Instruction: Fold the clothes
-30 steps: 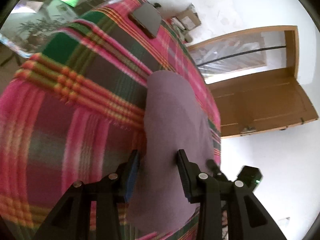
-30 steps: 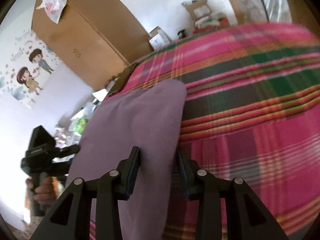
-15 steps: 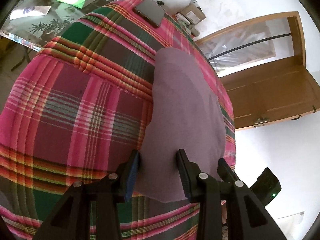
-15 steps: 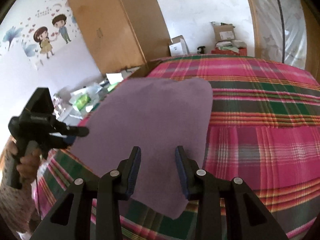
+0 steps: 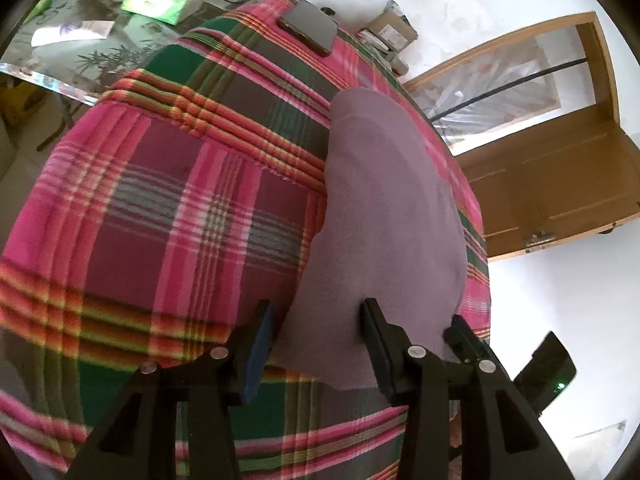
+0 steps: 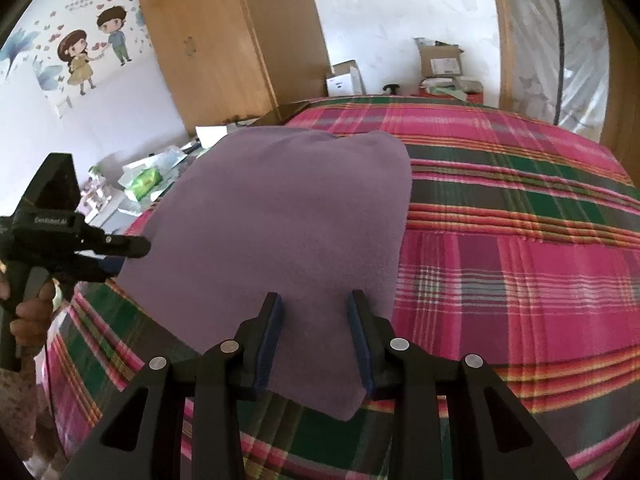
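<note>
A purple folded cloth [image 5: 384,216] lies flat on a pink and green plaid blanket [image 5: 168,208]. My left gripper [image 5: 320,340] hovers open over the cloth's near left corner, with nothing pinched between its fingers. In the right wrist view the same cloth [image 6: 288,216] spreads ahead of my right gripper [image 6: 316,330], which stands open above the near right corner. The left gripper [image 6: 116,246] shows at the cloth's left edge, held by a hand [image 6: 28,314]. The right gripper's fingertips [image 5: 460,336] peek in at the lower right of the left wrist view.
A dark phone [image 5: 308,26] rests on the blanket's far end. A glass table [image 5: 80,60] with a green packet [image 5: 156,0] stands on the left. A wooden door [image 5: 560,184] is on the right, a wardrobe [image 6: 224,40] and cardboard boxes [image 6: 440,60] behind.
Both grippers have drawn back toward the cloth's near edge and lifted, staying open. The cloth's near corners now show beneath the fingers. The cloth lies still.
</note>
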Demonstrator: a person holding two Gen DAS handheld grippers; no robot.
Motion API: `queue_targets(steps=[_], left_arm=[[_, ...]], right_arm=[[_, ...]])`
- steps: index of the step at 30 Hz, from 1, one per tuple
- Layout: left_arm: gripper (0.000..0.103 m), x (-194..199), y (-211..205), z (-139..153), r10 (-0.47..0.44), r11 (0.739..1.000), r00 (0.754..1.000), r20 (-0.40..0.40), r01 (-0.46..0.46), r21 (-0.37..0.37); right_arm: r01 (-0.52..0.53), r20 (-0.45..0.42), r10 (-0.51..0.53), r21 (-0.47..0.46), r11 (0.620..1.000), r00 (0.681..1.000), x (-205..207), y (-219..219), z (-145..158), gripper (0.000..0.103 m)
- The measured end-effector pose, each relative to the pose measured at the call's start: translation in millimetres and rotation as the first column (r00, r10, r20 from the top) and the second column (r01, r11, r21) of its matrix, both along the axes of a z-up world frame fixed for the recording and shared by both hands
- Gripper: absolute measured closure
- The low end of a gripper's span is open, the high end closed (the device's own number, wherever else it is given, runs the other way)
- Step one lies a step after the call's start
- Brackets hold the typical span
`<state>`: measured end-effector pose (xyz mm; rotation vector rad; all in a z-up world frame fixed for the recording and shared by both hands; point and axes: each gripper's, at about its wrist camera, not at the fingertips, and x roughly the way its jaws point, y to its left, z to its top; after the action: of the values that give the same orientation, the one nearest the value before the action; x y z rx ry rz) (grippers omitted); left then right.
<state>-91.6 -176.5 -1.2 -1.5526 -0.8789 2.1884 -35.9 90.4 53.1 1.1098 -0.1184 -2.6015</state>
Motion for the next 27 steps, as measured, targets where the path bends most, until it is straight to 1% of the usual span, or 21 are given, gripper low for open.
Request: queue_targets(steps=[3,6,9,13,15,18,20,24,27], left_arm=[[0.057,5,3,2,-0.002,1.0,1.0,-0.005,0.002,-0.024],[0.057,6,4,0,0.006,0.999,1.0,-0.008,-0.007,-0.036],[0.057,5,7,-1,0.009,0.998,1.0,-0.015,-0.01,-0.06],[0.057,5,11,-1,0.025,0.997,1.0,-0.013,-0.026,-0.07],[0.057,9,19,3,0.032,0.993,0.999,-0.027,-0.035,-0.115],[0.058,14,30,11,0.024,0.984,0.998,-0.055,-0.033,-0.172],[0.059,20,34,16,0.016,0.981,0.998,-0.065,-0.029,-0.19],[0.059,39,40,27,0.007,0.972,0.993,-0.119,-0.035,-0.233],[0.059,50,49,29,0.012,0.966,0.991,-0.137,-0.047,-0.253]], right_arm=[[-0.022,-0.043,0.023,0.017,1.0,0.999,14,-4,4,0.068],[-0.029,-0.015,0.03,0.06,0.998,0.999,16,-9,-3,0.068],[-0.018,-0.008,0.018,0.074,0.997,1.0,15,-9,-6,0.068],[-0.011,-0.006,0.012,0.093,0.996,1.0,14,-11,-8,0.068],[-0.008,-0.006,0.009,0.102,0.995,1.0,13,-12,-8,0.067],[0.018,0.008,-0.018,0.082,0.996,1.0,15,-9,-5,0.067],[0.035,0.006,-0.036,0.062,0.997,0.999,21,-5,-1,0.067],[0.064,-0.008,-0.064,0.03,0.998,0.998,36,0,9,0.066],[0.074,-0.009,-0.074,0.015,0.997,0.997,46,-1,13,0.066]])
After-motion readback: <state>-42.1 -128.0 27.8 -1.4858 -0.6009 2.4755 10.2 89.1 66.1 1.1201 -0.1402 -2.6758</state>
